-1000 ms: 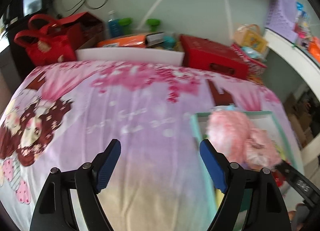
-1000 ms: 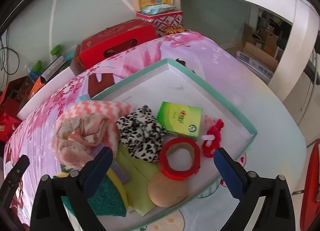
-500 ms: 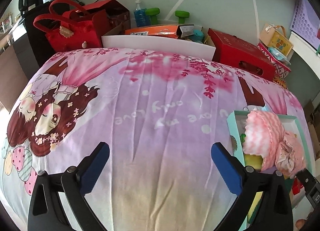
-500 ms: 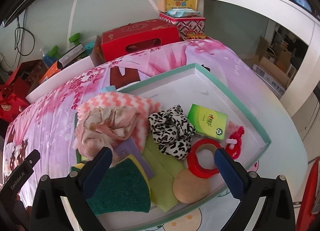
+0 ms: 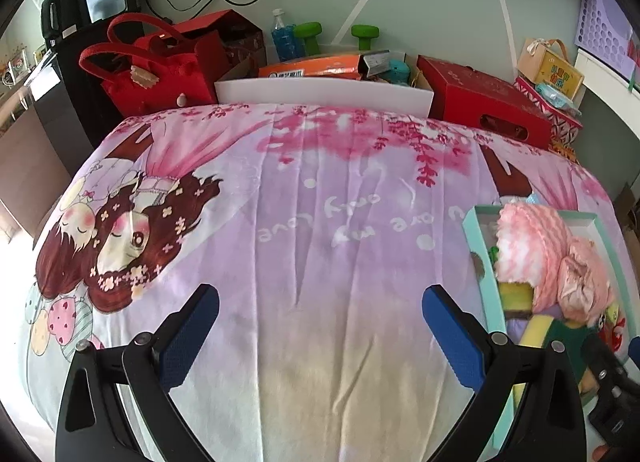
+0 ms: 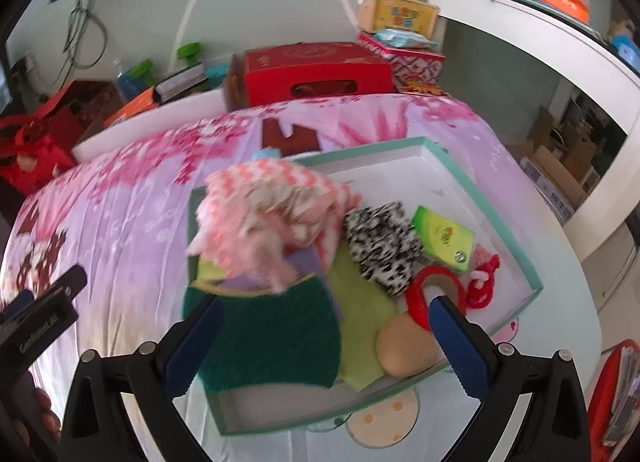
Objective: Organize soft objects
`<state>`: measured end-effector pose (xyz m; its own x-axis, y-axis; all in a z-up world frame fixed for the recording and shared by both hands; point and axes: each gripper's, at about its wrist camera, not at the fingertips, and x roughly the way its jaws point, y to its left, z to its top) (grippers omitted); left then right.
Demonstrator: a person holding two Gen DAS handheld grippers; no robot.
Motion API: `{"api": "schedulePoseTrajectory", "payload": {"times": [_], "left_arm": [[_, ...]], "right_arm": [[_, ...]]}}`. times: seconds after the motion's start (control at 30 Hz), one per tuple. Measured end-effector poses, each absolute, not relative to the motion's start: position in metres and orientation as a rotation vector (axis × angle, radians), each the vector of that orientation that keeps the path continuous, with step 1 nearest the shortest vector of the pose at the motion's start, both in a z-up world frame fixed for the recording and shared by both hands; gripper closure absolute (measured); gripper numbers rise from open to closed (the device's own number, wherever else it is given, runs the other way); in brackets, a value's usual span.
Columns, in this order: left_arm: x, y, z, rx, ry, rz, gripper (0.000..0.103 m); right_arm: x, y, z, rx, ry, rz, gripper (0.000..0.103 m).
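Observation:
A teal-rimmed white box lies on the cartoon-print bedspread. In it are a pink chevron cloth with a crumpled pink scarf, a leopard scrunchie, a dark green sponge, a yellow-green cloth, a green carton, a red tape ring, a tan round pad and a red knot charm. My right gripper is open above the box's near end. My left gripper is open and empty over bare bedspread, left of the box.
Behind the bed stand a red felt bag, a white foam board, a red gift box, a blue bottle and green dumbbells. A white shelf curves at the right.
Both grippers have drawn back and tilted. The left view swung left onto open bedspread; the right gripper now sits lower over the box's near end. Jaws stayed open.

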<state>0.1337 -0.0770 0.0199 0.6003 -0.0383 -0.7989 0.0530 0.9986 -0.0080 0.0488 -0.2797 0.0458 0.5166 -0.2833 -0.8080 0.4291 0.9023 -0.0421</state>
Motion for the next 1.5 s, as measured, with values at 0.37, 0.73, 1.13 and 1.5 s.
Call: {"api": "schedulePoseTrajectory", "payload": {"times": [0.37,0.73,1.13,1.5], "left_arm": [[0.114,-0.071,0.006,0.115,0.971,0.030,0.002],[0.086,-0.062,0.009,0.130,0.984,0.009,0.002],[0.045,-0.047,0.014,0.108,0.973,-0.014,0.002],[0.021,-0.036,-0.007,0.110,0.976,-0.025,0.002]], "right_arm": [[0.044,-0.255,0.031,0.104,1.005,-0.373,0.000],[0.023,-0.245,0.032,0.092,1.028,-0.350,0.000],[-0.003,-0.227,0.026,0.085,1.067,-0.315,0.000],[-0.024,-0.215,0.022,0.099,1.007,-0.304,0.000]]}}
